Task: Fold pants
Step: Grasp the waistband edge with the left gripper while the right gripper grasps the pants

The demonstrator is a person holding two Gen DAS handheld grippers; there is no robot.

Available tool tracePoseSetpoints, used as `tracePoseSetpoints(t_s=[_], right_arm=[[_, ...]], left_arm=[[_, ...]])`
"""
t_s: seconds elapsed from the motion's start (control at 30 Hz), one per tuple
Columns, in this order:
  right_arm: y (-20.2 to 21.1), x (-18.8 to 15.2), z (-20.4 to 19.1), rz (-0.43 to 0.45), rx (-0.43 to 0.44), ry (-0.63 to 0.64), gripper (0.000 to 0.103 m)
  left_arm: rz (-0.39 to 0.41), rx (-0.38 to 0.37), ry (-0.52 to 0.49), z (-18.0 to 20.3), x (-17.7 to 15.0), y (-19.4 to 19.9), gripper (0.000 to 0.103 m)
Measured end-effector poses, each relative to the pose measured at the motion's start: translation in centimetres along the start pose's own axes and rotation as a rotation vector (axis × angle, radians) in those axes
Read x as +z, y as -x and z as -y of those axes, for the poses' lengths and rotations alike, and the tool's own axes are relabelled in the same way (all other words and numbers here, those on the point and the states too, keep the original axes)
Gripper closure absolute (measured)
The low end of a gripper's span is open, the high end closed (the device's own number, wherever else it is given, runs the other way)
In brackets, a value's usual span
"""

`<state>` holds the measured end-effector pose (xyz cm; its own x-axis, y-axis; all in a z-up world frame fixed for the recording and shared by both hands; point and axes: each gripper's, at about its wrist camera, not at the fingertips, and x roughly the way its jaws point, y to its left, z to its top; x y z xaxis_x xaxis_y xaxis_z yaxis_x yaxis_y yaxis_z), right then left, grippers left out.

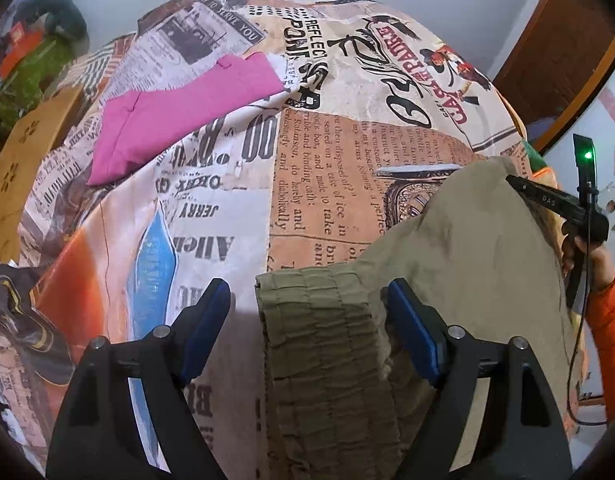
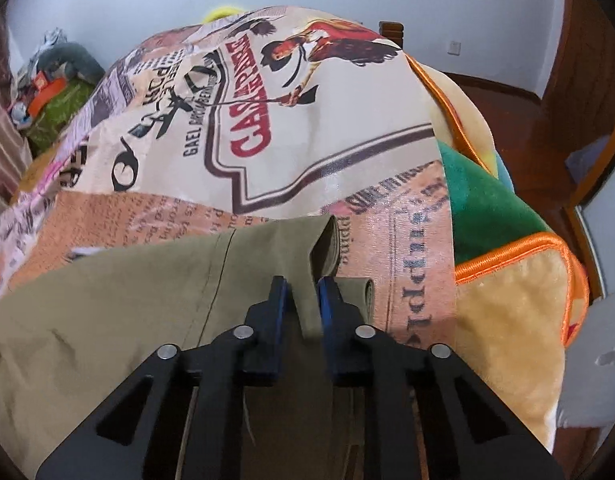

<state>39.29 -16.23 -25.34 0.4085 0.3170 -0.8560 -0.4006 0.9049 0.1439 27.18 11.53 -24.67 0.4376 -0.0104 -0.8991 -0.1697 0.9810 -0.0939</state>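
On the newsprint-patterned bedspread (image 1: 211,208) lie the olive pants (image 1: 467,248); my left gripper (image 1: 307,320) gapes around their ruched elastic waistband (image 1: 327,340) (untouched), while only the right view shows my right gripper (image 2: 301,300) pinching a smooth hem fold.

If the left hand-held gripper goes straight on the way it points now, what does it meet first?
Most likely the gathered waistband of the khaki pants, which lies between the open fingers of the left hand-held gripper, nearer the right one. The printed bedcover lies under it. Depth is unclear.
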Motion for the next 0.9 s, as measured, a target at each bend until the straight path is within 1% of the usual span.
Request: tracePoseSetpoints(t_s=[0.07,0.13,0.17,0.23,0.33,0.47,0.57,0.63,0.67,0.7,0.77,0.83,0.9], right_arm=[[0.0,-0.1,0.0,-0.006,-0.004,0.015,0.091],[0.0,-0.2,-0.1,-0.009,-0.016,0.026,0.093],[-0.1,-0.4,-0.3,-0.01,-0.031,0.045,0.093],[-0.5,-0.5,-0.7,-0.011,-0.063,0.079,0.093],[-0.6,-0.7,-0.8,-0.008,-0.087,0.09,0.093],[-0.3,-0.3,-0.8,-0.026,-0.097,0.092,0.093],[1.0,0.1,-1.0,-0.053,-0.117,0.102,0.092],[2.8,0.4,-1.6,-0.03,-0.121,0.118,0.092],[3.7,0.4,-2.0,-0.016,-0.107,0.123,0.092],[4.8,0.4,-2.5,0.002,-0.092,0.129,0.089],[6.7,0.5,-3.7,0.039,-0.057,0.14,0.079],[8.5,0.6,-5.3,0.078,0.004,0.15,0.061],[9.6,0.9,-7.1,0.1,0.075,0.157,0.058]], left_arm=[[0.009,0.057,-0.022,0.4,0.0,-0.4,0.022],[0.032,0.121,0.005,0.0,0.0,-0.9,0.022],[0.032,0.127,0.031,-0.4,0.1,-1.1,0.022],[0.028,0.108,0.1,-1.4,0.0,-1.3,0.022],[0.039,0.105,0.159,-2.5,-0.2,-1.4,0.021],[0.038,0.119,0.139,-2.0,-0.2,-0.9,0.022],[0.052,0.107,0.148,-2.1,-0.2,0.3,0.022],[0.072,0.103,0.156,-2.1,-0.2,1.4,0.022],[0.093,0.116,0.158,-2.2,-0.2,2.1,0.022],[0.116,0.131,0.156,-2.2,-0.2,2.9,0.022],[0.147,0.128,0.141,-2.1,0.0,4.3,0.022],[0.154,0.085,0.132,-1.9,0.3,5.2,0.022],[0.148,0.04,0.12,-1.5,0.5,5.5,0.022]])
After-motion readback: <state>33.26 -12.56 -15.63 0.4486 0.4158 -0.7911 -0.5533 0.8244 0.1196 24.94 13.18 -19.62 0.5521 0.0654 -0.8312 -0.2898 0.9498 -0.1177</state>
